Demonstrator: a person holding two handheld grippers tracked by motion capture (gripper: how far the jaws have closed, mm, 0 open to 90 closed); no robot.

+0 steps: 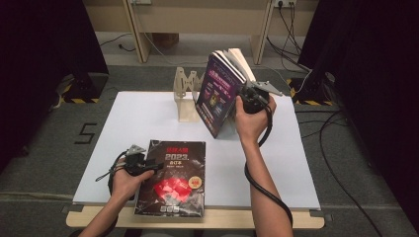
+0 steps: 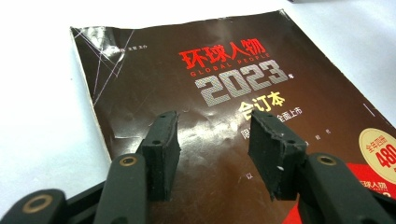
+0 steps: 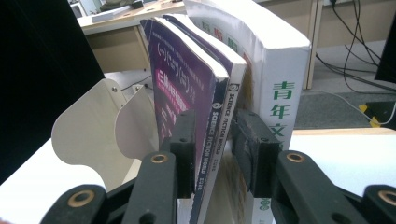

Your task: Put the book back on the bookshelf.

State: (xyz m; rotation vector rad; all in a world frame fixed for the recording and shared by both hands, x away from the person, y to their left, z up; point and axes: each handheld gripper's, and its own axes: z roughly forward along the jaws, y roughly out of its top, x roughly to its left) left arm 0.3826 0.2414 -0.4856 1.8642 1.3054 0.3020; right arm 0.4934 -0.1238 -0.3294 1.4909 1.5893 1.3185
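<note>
My right tool (image 1: 245, 97) is up near the far edge of the surface (image 1: 148, 123), right of centre. Its jaws straddle the spine of the purple Science Fiction World magazine (image 3: 187, 88), one pad on the front cover and one behind the spine. I can't tell if the pads actually press, so the grip is unconfirmed. The magazine is upright and tilted, with its bottom corner down at the surface. Just behind it, touching or nearly so, is a thick white book (image 3: 275, 70) with green characters on its spine. The cream wooden book stand (image 1: 187, 94) sits just left of them, near the far edge.

My left tool (image 2: 215, 140) is at the near-left part of the surface. Its jaws are spread with nothing between them, hovering over the left half of the dark Global People 2023 magazine (image 2: 224, 84). That one lies flat, cover up, against the near edge.
</note>
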